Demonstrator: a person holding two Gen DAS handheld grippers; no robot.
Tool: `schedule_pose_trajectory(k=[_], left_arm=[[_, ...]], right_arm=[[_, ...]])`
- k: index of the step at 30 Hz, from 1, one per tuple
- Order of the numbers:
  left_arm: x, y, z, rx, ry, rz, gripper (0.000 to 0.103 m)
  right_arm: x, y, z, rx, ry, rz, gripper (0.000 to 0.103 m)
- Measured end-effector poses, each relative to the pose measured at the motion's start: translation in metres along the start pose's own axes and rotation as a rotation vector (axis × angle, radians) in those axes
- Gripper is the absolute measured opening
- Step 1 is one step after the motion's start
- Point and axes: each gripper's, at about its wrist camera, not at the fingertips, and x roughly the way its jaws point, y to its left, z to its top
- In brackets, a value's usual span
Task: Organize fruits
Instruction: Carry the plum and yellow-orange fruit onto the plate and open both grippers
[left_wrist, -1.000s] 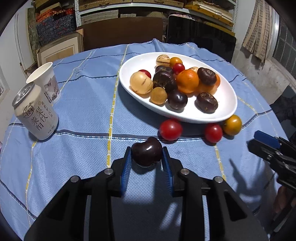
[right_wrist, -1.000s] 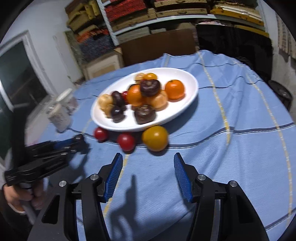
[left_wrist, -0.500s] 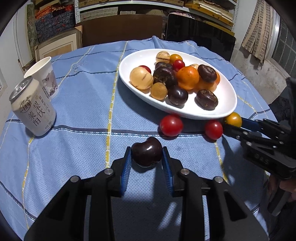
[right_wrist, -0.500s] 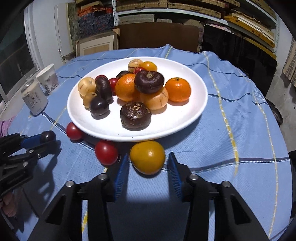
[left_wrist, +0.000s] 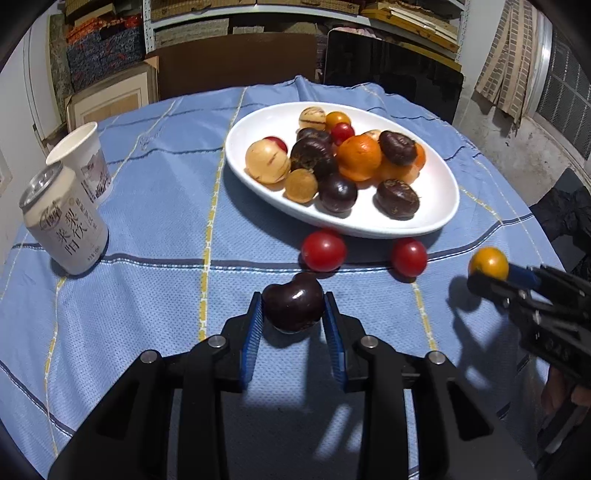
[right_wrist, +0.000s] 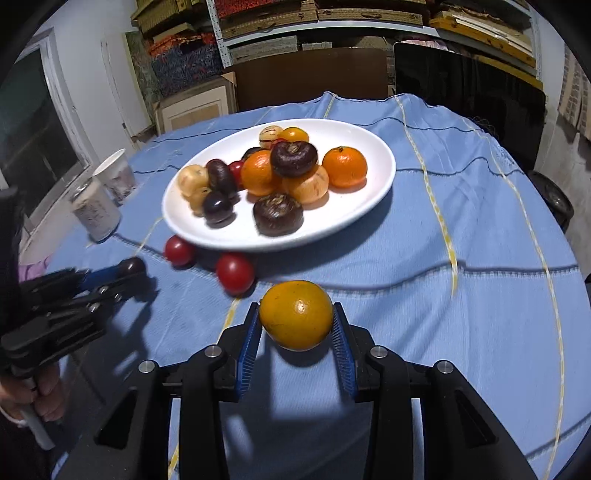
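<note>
Blue cloth (left_wrist: 155, 206) with thin yellow and dark lines covers a round table, and full shelves stand behind it.

The left gripper (left_wrist: 293, 317) is squeezed shut on one dark purple fruit (left_wrist: 293, 305), held just above the cloth. The right gripper (right_wrist: 297, 328) is squeezed shut on one yellow-orange fruit (right_wrist: 296, 314), also lifted off the cloth.

Just past the grippers, two red tomatoes (left_wrist: 323, 250) lie on the cloth, right at the near edge of the plate. They are a bit apart from each other.

One white oval plate (left_wrist: 439, 206) sits in the middle of the table with a pile of fruit on it. I can count four dark purple fruits there, about three orange ones, a few pale tan ones and two small red ones. Some fruits hide behind others, so the count is not sure.

On the left side stand one drink can (left_wrist: 64, 229) and one paper cup (left_wrist: 83, 162), close together.

The right view is blurry at the plate's near-left edge.
</note>
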Motion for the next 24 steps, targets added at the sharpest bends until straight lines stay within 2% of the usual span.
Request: schedule_pose_trajectory(k=[6,9,14,20,24], left_arm=[[-0.014,-0.011,0.001,0.020,-0.012,-0.005,0.031],[-0.024,-0.015,0.008,0.027,-0.036,0.000,0.031],[-0.030,-0.023,0.030,0.041,-0.055,0.000,0.031],[-0.027,-0.026,0.055,0.044,-0.068,-0.002,0.031],[-0.011,-0.023,0.076,0.030,-0.069,0.016,0.031]], right_arm=[[-0.017,0.006,-0.003,-0.002,-0.030,0.038,0.039],[-0.026,0.009,0.006,0.004,-0.056,0.079,0.039],[-0.034,0.017,0.029,-0.020,-0.110,0.090,0.039],[-0.037,0.016,0.055,-0.025,-0.166,0.078,0.039],[-0.027,0.013,0.075,-0.033,-0.188,0.046,0.039]])
